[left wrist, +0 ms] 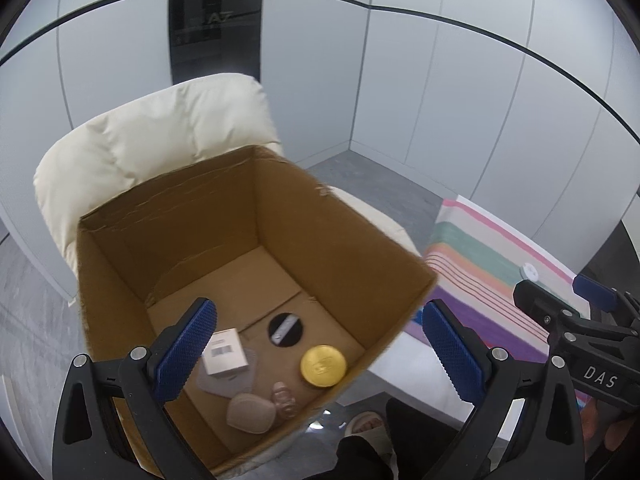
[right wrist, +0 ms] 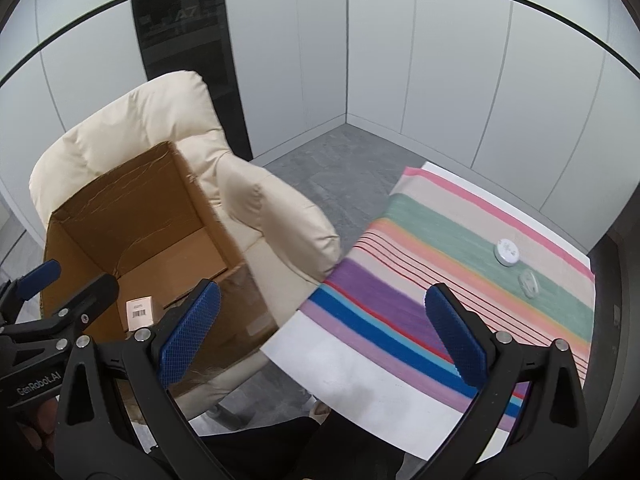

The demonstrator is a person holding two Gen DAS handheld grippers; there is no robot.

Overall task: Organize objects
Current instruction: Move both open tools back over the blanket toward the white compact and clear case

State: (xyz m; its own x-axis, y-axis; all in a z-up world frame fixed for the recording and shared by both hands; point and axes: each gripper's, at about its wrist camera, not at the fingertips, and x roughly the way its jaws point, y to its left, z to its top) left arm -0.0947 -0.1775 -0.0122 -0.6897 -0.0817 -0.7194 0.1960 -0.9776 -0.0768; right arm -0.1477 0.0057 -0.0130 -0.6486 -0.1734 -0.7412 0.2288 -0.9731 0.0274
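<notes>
An open cardboard box sits on a cream armchair. On its floor lie a gold round tin, a black disc, a small white carton, a beige pad and a small clear bottle. My left gripper is open and empty above the box. My right gripper is open and empty over the near edge of a striped cloth. On the cloth lie a white round jar and a small clear item. The box also shows in the right wrist view.
The cloth covers a white table right of the armchair. Grey floor lies between them, with grey wall panels behind. A sandalled foot shows below the box.
</notes>
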